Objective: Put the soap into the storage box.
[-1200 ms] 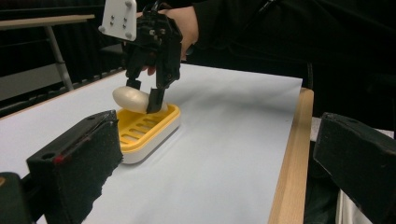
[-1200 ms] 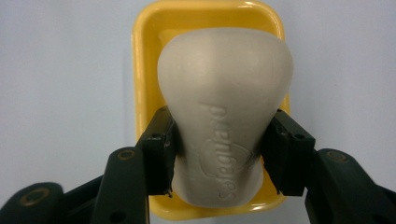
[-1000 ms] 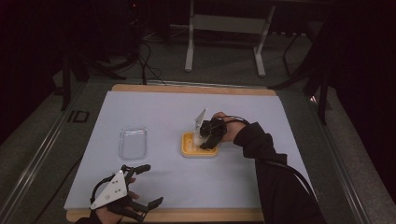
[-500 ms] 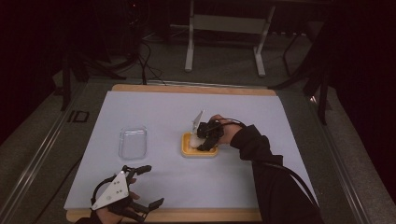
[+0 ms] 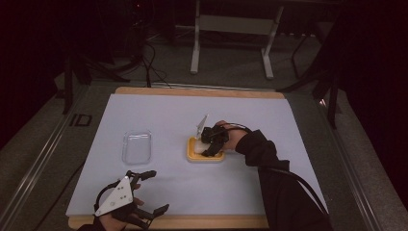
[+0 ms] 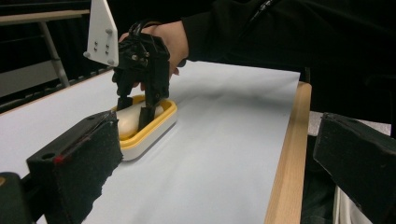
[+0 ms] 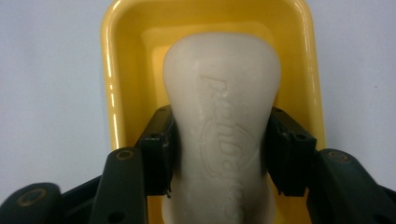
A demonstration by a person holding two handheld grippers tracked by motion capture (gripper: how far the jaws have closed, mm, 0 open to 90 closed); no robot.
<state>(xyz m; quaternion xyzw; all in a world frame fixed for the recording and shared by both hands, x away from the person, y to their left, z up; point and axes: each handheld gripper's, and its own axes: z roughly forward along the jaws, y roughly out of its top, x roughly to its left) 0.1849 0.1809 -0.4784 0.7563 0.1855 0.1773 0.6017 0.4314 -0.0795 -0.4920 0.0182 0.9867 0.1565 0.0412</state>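
Right gripper (image 7: pixel 219 154) has lowered; soap (image 7: pixel 224 140) sits clamped between its fingers (image 7: pixel 156 154).

The pale blue counter (image 5: pixel 159 190) lies open between the clear plastic lid (image 5: pixel 136 147) and the yellow oblong dish (image 5: pixel 192 155). Inside the dish, the walls stand just beside the white soap bar (image 7: pixel 222 116), leaving narrow channels where the right gripper (image 7: pixel 219 149) jaws sit.

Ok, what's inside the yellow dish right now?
A white bar of soap lies in the yellow dish, with the right hand-held gripper closed around its sides. The bar covers most of the dish floor, so anything beneath it cannot be seen.
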